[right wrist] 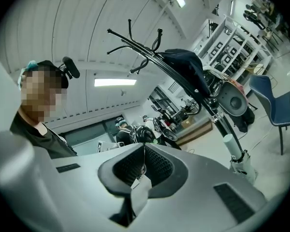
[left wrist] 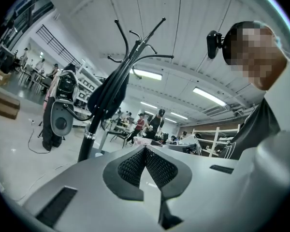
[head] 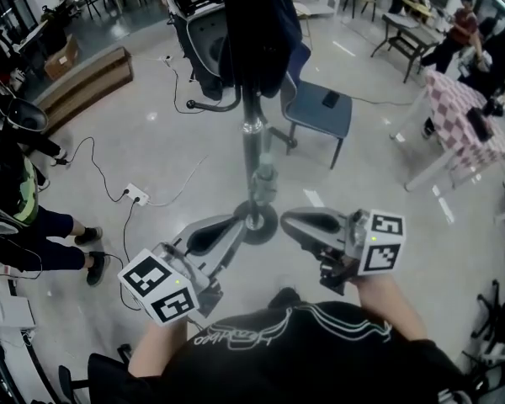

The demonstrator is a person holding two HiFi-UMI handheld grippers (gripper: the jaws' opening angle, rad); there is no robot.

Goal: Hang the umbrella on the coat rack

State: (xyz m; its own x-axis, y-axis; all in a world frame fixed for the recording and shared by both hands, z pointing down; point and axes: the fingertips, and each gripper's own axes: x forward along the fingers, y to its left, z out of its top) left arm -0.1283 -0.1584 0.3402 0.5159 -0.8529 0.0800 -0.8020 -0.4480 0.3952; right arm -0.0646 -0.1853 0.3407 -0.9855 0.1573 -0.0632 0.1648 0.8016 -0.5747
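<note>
Though on the coat rack (head: 252, 133), umbrella (head: 248, 40) top off-frame in head view.

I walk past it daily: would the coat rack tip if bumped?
Probably tippy: the coat rack is one tall thin pole on a small round base. The dark bundle hanging near its top likely makes it top-heavy, so a high nudge may rock it.

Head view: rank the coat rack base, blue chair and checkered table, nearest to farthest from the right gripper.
1. The coat rack base, just left of the right gripper.
2. The blue chair, beyond it, upper middle.
3. The checkered table, far right.
</note>
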